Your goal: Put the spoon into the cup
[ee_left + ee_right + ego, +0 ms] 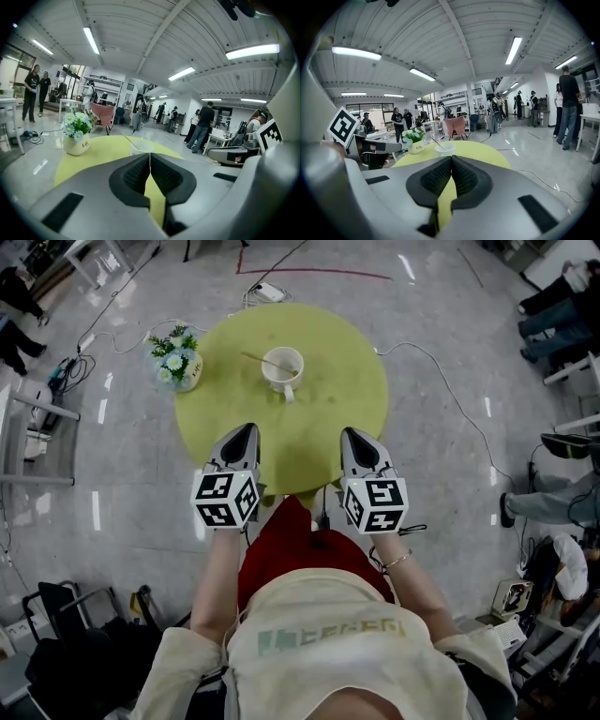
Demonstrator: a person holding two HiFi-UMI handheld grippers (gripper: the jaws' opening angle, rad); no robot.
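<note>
Leaning in the white cup (282,367) toward the bench's (352,395) far edge, the thin spoon (254,359) looks light, stiff and slippery, best pinched mid-handle, while the left claw (245,429) and right claw (352,433) hover clenched, empty, at the near edge.

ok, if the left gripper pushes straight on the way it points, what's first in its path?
Likely the white cup, spoon resting in it: it sits almost dead ahead of the left gripper, past bare table. Height unclear, so it could pass over.
</note>
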